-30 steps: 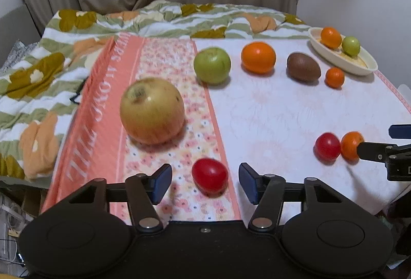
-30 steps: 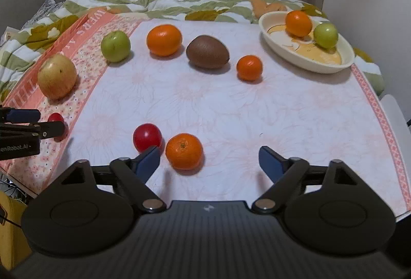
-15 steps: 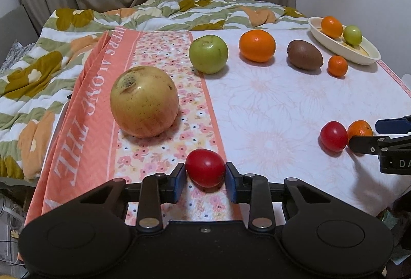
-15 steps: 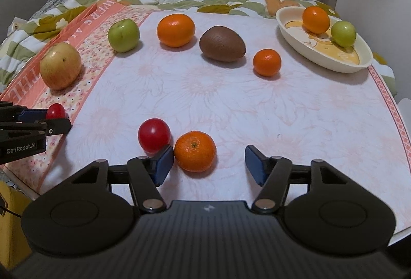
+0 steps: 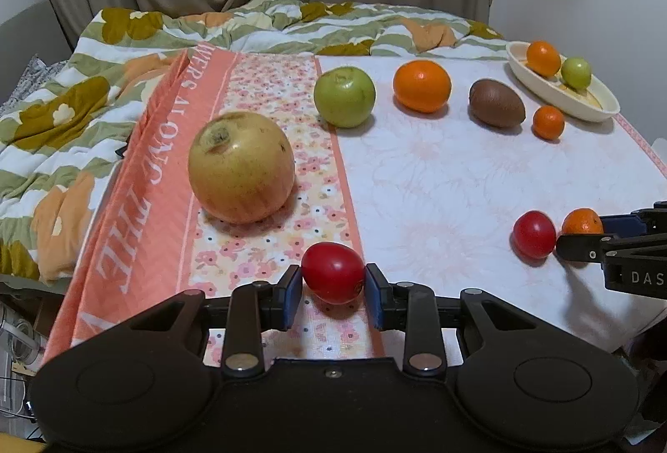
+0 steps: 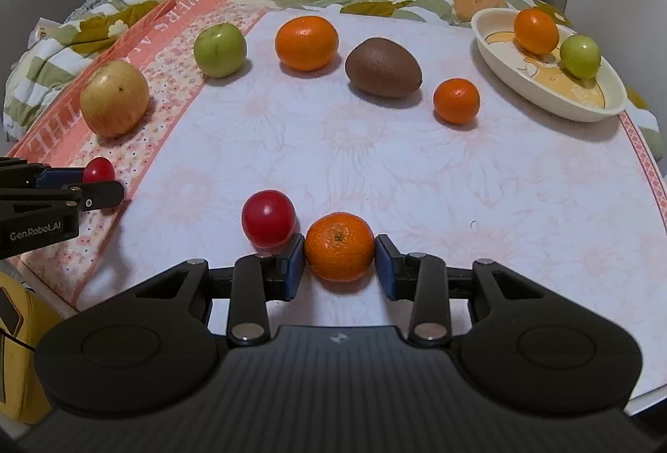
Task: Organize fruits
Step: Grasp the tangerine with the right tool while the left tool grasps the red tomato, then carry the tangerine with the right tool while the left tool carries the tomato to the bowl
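My left gripper (image 5: 332,280) is shut on a small red tomato (image 5: 332,273) that lies on the flowered strip of the cloth near the front edge. My right gripper (image 6: 339,257) has its jaws closing, and both blue pads touch the sides of a mandarin (image 6: 339,246) resting on the white cloth. A second red tomato (image 6: 269,218) sits just left of that mandarin, touching the left finger's outer side. A cream bowl (image 6: 554,103) at the far right holds an orange fruit (image 6: 535,31) and a small green fruit (image 6: 580,56).
Along the back lie a yellow apple (image 5: 241,167), a green apple (image 5: 344,96), a large orange (image 5: 422,86), a kiwi (image 5: 496,103) and a small mandarin (image 5: 548,122). A flowered quilt (image 5: 62,111) is bunched at the left and behind. The table edge runs close under both grippers.
Both grippers went from wide open to closed: the left onto the red tomato, the right onto the mandarin. The left gripper also came forward around its tomato.
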### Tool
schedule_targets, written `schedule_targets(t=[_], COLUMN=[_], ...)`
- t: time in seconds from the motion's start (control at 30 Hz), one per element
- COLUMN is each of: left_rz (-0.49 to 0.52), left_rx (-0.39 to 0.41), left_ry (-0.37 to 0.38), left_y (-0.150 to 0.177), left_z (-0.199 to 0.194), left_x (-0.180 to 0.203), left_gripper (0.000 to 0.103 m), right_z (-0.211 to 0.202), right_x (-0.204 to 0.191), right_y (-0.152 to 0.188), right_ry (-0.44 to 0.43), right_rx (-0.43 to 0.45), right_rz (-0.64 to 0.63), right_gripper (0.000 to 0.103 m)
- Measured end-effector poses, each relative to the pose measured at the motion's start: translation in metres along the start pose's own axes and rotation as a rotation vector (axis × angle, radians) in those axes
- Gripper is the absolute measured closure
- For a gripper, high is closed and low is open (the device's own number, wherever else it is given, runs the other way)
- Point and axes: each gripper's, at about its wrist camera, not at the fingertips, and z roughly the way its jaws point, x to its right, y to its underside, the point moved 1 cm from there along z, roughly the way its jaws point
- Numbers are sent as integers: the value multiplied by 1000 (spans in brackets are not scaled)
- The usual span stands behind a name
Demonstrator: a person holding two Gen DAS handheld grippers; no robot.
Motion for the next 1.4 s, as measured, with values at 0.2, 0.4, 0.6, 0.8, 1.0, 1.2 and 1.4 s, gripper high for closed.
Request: schedule_targets(t=[0.2, 0.4, 0.6, 0.8, 1.0, 1.2, 1.4], left_rz=[-11, 6, -19, 18, 34, 20, 1], left_rx=[28, 75, 103, 139, 180, 192, 203], left_ry=[6, 33, 48, 73, 79, 73, 59], left_y=[-7, -22, -42, -63, -89, -122, -153], left_z=[-21, -52, -71, -82, -88, -85, -67], left_x=[1, 7, 13, 33, 65, 110, 164], left_gripper=[68, 67, 67, 67, 67, 67, 67], right_z=[-17, -49, -86, -112, -126, -135, -124], right_x=[2, 5, 23, 52, 95, 142, 197], right_y=[-6, -16, -28, -36, -48, -70, -97], right_ry=[2, 19, 34, 88, 89, 73, 34], right_rx=[11, 56, 114, 152, 168, 204, 211], right_rz=[25, 49, 104, 126, 143, 101, 50], right_gripper=[51, 51, 51, 51, 51, 51, 51])
